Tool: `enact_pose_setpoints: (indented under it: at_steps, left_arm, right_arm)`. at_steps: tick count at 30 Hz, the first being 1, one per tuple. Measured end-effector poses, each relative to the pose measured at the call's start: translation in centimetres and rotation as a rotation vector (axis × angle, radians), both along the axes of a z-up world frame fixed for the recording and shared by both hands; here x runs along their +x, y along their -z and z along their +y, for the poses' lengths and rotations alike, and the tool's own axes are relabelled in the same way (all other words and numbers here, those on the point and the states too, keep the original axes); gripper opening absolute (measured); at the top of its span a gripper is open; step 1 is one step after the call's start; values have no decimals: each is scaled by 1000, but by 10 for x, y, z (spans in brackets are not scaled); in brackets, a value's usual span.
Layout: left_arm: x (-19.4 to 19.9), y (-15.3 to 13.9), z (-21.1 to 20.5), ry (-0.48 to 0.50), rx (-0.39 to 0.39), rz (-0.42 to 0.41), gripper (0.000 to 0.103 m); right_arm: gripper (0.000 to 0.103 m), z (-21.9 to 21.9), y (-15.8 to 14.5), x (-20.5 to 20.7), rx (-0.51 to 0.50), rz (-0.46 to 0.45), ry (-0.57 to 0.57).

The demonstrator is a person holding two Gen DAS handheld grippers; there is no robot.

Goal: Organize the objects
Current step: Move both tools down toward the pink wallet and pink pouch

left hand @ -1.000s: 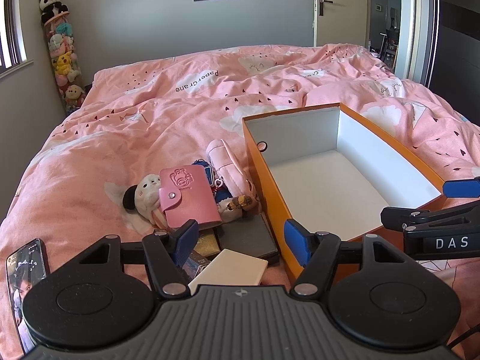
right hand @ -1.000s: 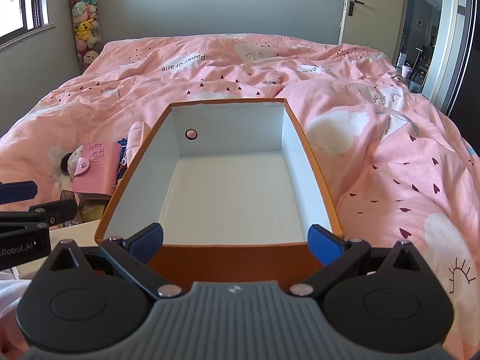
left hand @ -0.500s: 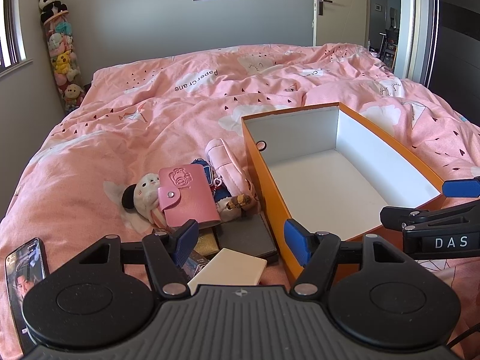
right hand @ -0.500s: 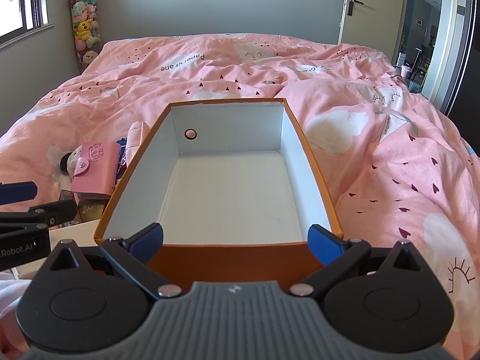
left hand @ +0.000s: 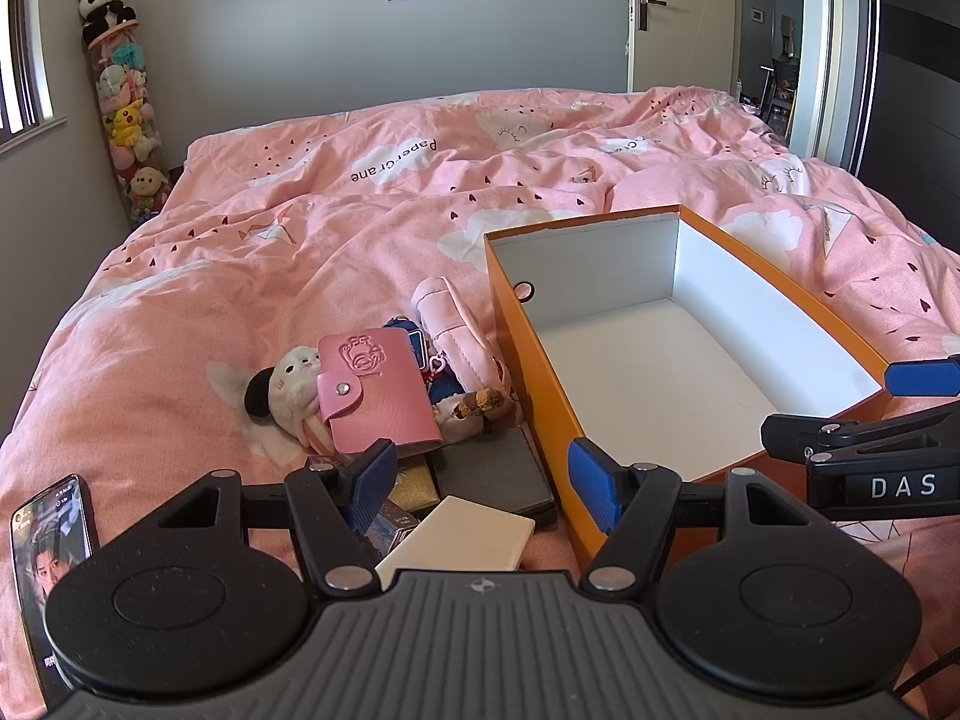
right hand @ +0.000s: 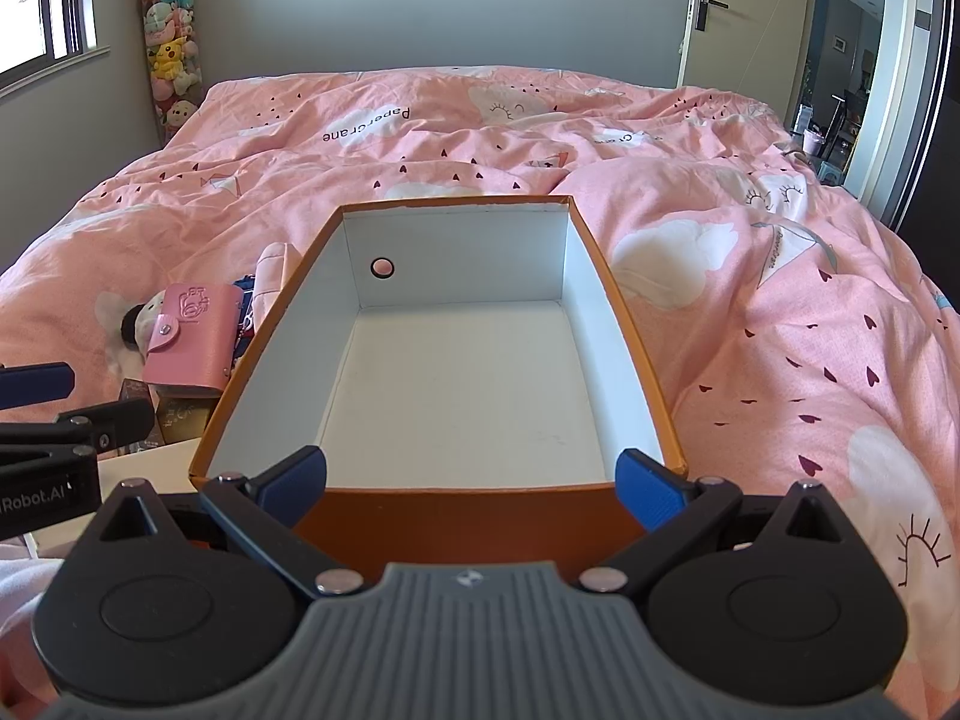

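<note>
From the left wrist, we hold our left gripper with fingers apart, a cream card between them and the pink wallet just beyond the left fingertip. From the right wrist, our right gripper spreads wide, empty, its fingertips at the near wall of the orange box

- A home bedroom: a bed under a pink printed duvet.
- Stuffed toys stacked in the far left corner.
- A door beyond the bed's far right corner.

Plush toy column beside pink duvet.
</note>
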State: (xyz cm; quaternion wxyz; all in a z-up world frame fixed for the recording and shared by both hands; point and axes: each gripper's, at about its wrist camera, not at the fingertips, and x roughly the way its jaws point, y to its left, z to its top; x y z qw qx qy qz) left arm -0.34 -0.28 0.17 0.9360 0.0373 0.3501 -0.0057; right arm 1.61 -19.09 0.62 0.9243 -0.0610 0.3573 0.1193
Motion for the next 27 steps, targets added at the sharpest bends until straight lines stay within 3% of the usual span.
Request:
enact_pose_setpoints:
  at_steps: [14, 21, 24, 27]
  left_arm:
    - [0, -1, 0, 8, -17, -5, 78]
    - [12, -10, 8, 1, -9, -16, 76]
    - [21, -12, 17, -18, -21, -14, 76]
    - [31, -13, 26, -42, -21, -19, 74]
  right_arm:
    - [102, 5, -2, 6, 5, 4, -40]
    - [102, 23, -10, 20, -15, -42, -129]
    - [99, 33, -14, 29, -28, -67, -173]
    - [89, 46, -17, 42, -34, -60, -223]
